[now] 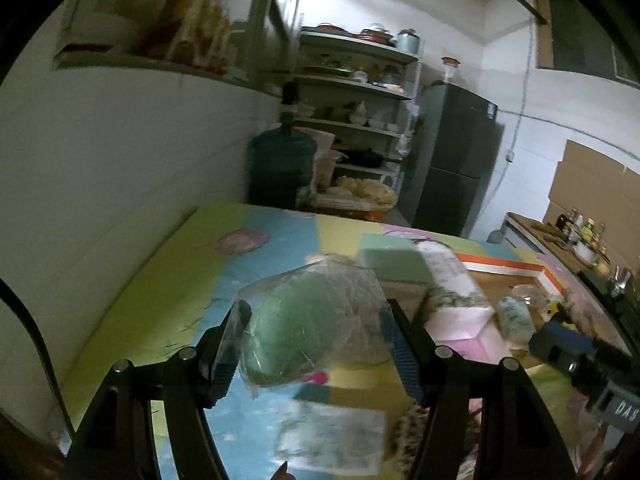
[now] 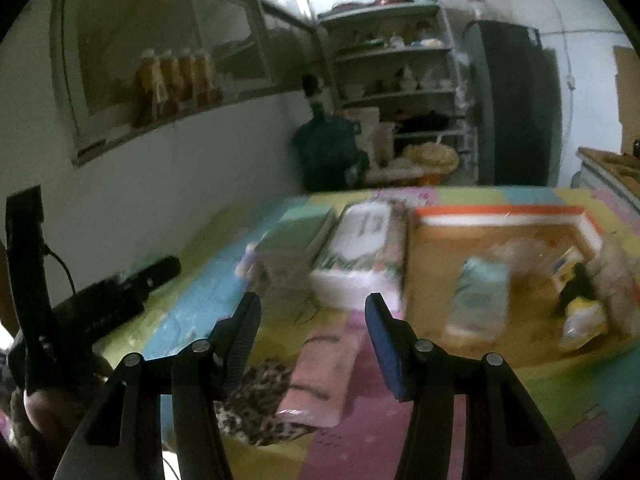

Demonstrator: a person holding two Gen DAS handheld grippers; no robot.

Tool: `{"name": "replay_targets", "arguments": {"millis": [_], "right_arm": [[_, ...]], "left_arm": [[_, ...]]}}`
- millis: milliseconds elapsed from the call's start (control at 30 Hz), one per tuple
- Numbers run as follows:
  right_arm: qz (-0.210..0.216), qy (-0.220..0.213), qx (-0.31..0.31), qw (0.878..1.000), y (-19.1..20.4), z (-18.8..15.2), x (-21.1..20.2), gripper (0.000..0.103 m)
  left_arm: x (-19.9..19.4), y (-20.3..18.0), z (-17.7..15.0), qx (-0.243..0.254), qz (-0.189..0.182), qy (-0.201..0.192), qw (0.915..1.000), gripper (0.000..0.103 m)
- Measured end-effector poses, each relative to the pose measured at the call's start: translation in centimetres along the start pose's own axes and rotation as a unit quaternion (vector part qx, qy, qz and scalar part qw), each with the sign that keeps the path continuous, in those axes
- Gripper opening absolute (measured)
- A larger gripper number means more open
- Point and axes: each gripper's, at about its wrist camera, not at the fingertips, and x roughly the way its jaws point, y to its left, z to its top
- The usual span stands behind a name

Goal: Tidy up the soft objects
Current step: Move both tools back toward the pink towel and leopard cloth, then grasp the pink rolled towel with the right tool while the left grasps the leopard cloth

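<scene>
1. The left gripper [image 1: 316, 344] is clamped on a clear plastic bag [image 1: 312, 320] with something soft and green inside; the bag bulges up and forward from between its fingers, off the table.
2. Below that gripper lies a pale folded cloth [image 1: 332, 440], and to its lower right a leopard-print cloth [image 1: 416, 436].
3. Ahead of it and to its right stand a green box [image 1: 394, 258] and a white packet [image 1: 452, 280], side by side.
4. The right gripper [image 2: 312, 316] has its fingers apart with nothing between them.
5. Just under it lies a pink packet [image 2: 324, 376], touching the leopard-print cloth on its left.
6. To its front right sits a cardboard tray [image 2: 500, 212] holding a pale blue packet [image 2: 480, 296].
7. The table [image 2: 360, 440] wears a pastel patchwork cover.
</scene>
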Motion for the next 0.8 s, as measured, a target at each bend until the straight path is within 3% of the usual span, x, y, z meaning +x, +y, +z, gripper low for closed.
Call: {"name": "replay_targets", "arguments": {"millis": [333,800], "right_arm": [[-0.004,0.056,0.006,0.998,0.6,-2.3,3.5,0.056],[-0.060,0.094,0.007,0.994,-0.4,-3.7,5.6,0.056]], "left_arm": [[0.5,3.1,-1.5,-0.015,0.002,0.021,0.9997,0.066],[1.3,3.5,-2.9,-0.010,-0.020,0.034,0.9992,0.066]]}}
